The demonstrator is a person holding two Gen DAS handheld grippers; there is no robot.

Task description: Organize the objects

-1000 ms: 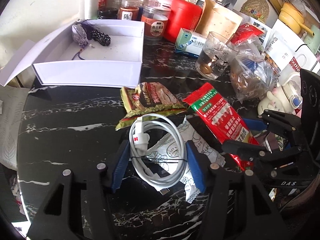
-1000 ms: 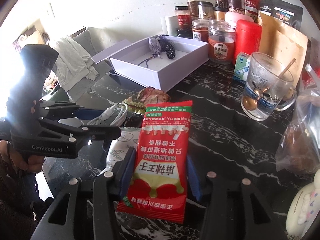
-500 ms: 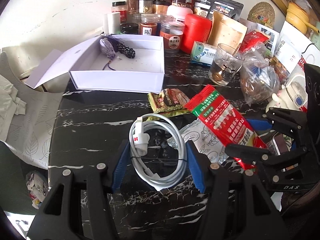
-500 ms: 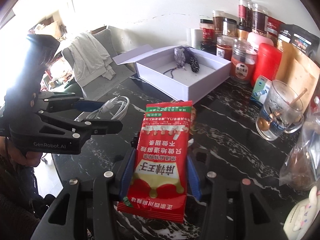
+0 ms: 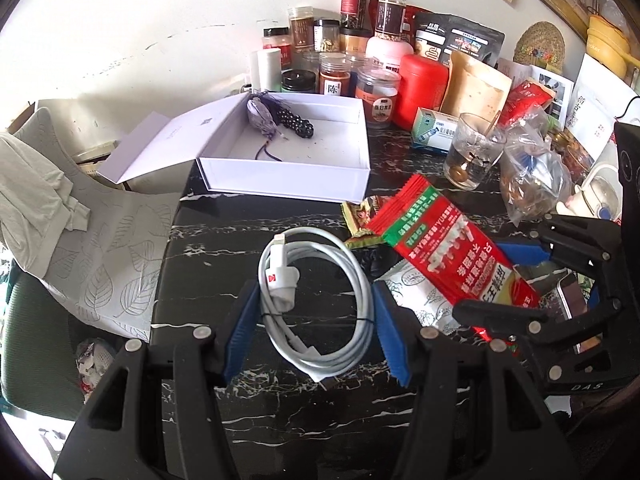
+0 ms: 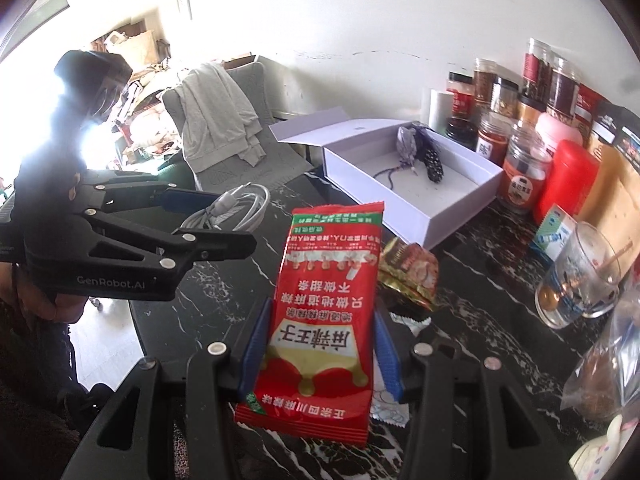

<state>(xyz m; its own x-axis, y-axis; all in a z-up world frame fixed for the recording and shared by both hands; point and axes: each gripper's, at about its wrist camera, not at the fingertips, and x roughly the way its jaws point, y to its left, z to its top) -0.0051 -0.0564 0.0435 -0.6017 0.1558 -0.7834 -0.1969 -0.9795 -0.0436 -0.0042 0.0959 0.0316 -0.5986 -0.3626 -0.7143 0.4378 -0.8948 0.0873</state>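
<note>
My left gripper [image 5: 316, 320] is shut on a coiled white charging cable [image 5: 316, 300] and holds it above the black marble table [image 5: 224, 248]. My right gripper [image 6: 320, 344] is shut on a red snack packet [image 6: 328, 312], also lifted; it shows at the right of the left wrist view [image 5: 448, 256]. An open white box [image 5: 296, 160] with a dark bead bracelet and purple tassel [image 5: 280, 124] lies ahead; it also shows in the right wrist view [image 6: 416, 188]. The left gripper with the cable [image 6: 236, 208] shows in the right wrist view.
A green-brown snack packet [image 5: 360, 216] and a white packet [image 5: 416, 300] lie on the table. Jars and a red canister [image 5: 420, 84] line the back wall. A glass with a spoon [image 5: 472, 156] and a plastic bag [image 5: 536, 180] stand right. A chair with cloth [image 6: 224, 124] is left.
Both grippers have lifted and pulled back from the table with the cable and the red packet held. The white box now appears farther away.
</note>
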